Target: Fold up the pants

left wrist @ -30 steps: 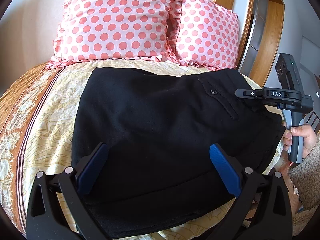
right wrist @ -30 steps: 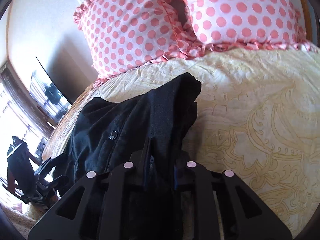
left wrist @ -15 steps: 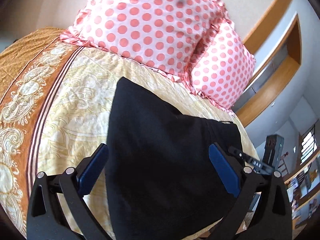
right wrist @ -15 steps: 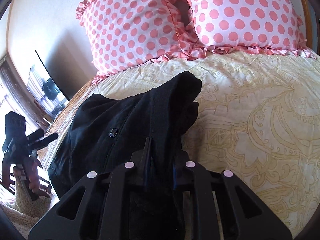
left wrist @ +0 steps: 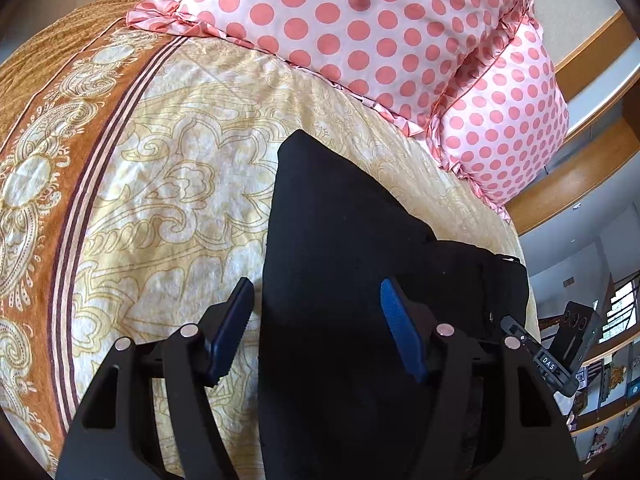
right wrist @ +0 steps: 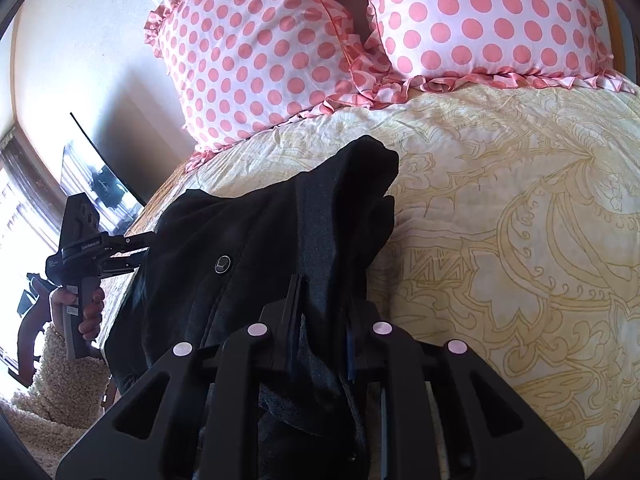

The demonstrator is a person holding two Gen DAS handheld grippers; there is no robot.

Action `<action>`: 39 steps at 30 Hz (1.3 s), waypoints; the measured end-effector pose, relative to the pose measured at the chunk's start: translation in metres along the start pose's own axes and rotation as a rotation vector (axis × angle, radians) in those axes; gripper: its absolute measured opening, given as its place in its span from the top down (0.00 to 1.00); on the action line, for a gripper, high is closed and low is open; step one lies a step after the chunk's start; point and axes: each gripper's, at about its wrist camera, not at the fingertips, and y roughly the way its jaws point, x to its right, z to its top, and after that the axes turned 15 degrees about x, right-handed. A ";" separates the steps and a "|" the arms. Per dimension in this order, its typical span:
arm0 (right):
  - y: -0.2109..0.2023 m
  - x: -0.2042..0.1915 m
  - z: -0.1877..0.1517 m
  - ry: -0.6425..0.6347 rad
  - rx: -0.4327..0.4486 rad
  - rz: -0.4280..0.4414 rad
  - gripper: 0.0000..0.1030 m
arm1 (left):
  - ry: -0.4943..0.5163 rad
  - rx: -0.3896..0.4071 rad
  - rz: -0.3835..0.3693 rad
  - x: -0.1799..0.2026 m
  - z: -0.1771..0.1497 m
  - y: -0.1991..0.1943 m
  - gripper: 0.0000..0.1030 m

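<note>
Black pants [left wrist: 340, 240] lie folded on a cream patterned bedspread [left wrist: 160, 184]. My left gripper [left wrist: 316, 316] straddles the near left edge of the pants, jaws part open, blue pads [left wrist: 236, 320] either side of the cloth edge, not touching it visibly. My right gripper [right wrist: 322, 312] is shut on a bunched fold of the pants [right wrist: 320, 216], near the button [right wrist: 223, 264]. The right gripper also shows in the left wrist view [left wrist: 532, 344] at the far end of the pants. The left gripper shows in the right wrist view [right wrist: 132, 248] at the far edge.
Two pink polka-dot pillows [left wrist: 360, 28] lean at the head of the bed, also in the right wrist view [right wrist: 280, 40]. The bedspread has an orange border [left wrist: 44, 128] on the left. A wooden headboard frame [left wrist: 580, 184] stands at right. A dark screen [right wrist: 96, 176] hangs on the far wall.
My left gripper swung left and closed in on the pants' left edge, and its jaws narrowed. My right gripper stayed shut on the fold.
</note>
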 end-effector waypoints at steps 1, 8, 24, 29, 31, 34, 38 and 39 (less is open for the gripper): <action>0.001 0.003 0.000 0.015 -0.003 0.000 0.80 | 0.002 0.000 0.004 0.000 0.000 0.000 0.37; 0.003 0.019 -0.003 0.126 0.000 0.069 0.78 | 0.037 0.012 -0.001 0.012 -0.003 -0.001 0.87; 0.025 0.019 0.069 0.205 0.117 0.143 0.90 | 0.128 0.200 -0.026 0.047 0.050 -0.016 0.97; 0.062 0.023 0.091 0.175 0.104 0.078 0.94 | 0.152 0.211 0.041 0.047 0.081 0.017 0.97; 0.076 0.026 0.084 0.153 0.062 0.022 0.94 | 0.155 0.183 0.093 0.039 0.084 0.036 0.97; 0.079 0.030 0.076 0.122 0.033 -0.037 0.93 | 0.111 0.145 0.130 0.017 0.078 0.051 0.92; 0.059 0.026 0.075 0.071 0.050 -0.108 0.89 | 0.040 0.159 0.169 -0.006 0.068 0.038 0.59; 0.050 0.020 0.074 0.026 0.071 -0.141 0.89 | 0.041 0.179 0.185 -0.008 0.066 0.029 0.55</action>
